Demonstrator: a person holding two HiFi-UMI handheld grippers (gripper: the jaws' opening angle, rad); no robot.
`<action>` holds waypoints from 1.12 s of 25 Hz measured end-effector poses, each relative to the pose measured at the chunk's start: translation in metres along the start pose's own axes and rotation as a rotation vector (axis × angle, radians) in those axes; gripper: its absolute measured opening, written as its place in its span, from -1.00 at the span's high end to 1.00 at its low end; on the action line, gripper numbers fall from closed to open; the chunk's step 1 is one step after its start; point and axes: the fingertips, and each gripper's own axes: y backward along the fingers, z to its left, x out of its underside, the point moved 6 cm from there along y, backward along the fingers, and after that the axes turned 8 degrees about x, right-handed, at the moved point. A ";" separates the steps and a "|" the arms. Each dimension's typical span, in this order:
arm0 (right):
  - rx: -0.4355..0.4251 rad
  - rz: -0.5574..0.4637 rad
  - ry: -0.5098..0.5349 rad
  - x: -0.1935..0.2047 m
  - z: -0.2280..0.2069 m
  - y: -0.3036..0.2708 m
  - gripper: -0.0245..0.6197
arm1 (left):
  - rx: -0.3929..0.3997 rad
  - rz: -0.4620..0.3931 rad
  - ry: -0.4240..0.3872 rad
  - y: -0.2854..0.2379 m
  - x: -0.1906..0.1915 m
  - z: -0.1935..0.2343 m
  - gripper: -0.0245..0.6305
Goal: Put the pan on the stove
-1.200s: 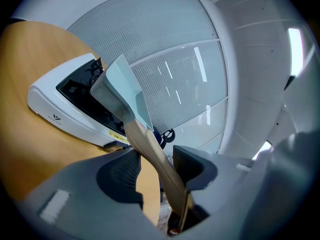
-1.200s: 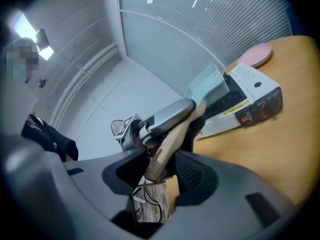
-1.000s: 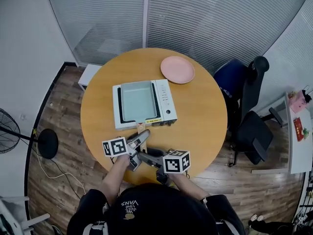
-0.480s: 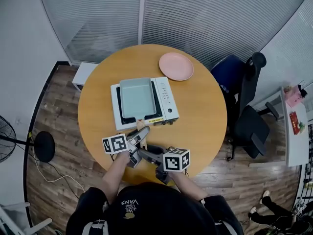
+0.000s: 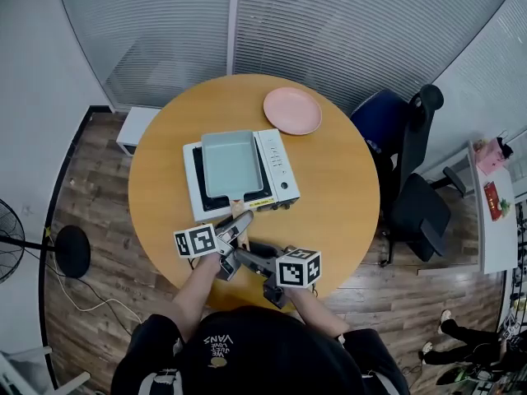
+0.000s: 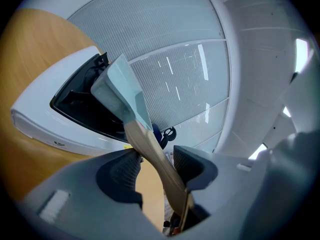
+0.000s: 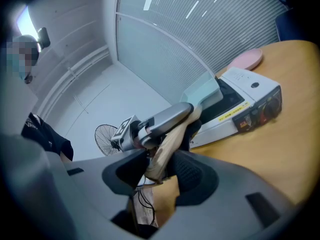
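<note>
The pan (image 5: pixel 228 163) sat flat on the stove (image 5: pixel 278 171) on the desk (image 5: pixel 329 204), its wooden handle (image 6: pixel 145 144) running back toward the person. The left gripper (image 6: pixel 155 166) and right gripper (image 7: pixel 162 166) each had jaws clamped on that handle, the left nearer the pan, the right at the handle's end.

Pan (image 5: pixel 228 164) pale mint, handle (image 5: pixel 240 214) light wood. Stove (image 5: pixel 278 171) white, black top, yellow label strip at front. Plate (image 5: pixel 292 111) pink. Table (image 5: pixel 329 196) orange-tan. Floor (image 5: pixel 90 204) dark brown planks. Left gripper (image 6: pixel 155 166), right gripper (image 7: pixel 160 166) grey, dark ribbed pads; cubes white with black squares. Blinds (image 5: pixel 329 23) fine grey stripes.
</note>
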 end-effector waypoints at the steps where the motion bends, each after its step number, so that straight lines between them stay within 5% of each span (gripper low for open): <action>1: 0.005 -0.001 0.005 0.000 0.000 0.000 0.40 | 0.000 -0.001 0.000 0.000 0.000 0.001 0.29; 15: 0.057 -0.022 0.052 -0.002 -0.001 0.005 0.40 | 0.006 -0.005 -0.030 -0.005 0.000 -0.001 0.27; 20: 0.076 -0.033 0.081 -0.006 0.000 0.009 0.39 | 0.018 0.014 -0.079 -0.008 0.001 -0.007 0.01; 28: 0.111 -0.057 0.081 0.009 0.006 0.016 0.32 | 0.007 0.014 -0.090 0.015 0.009 -0.006 -0.09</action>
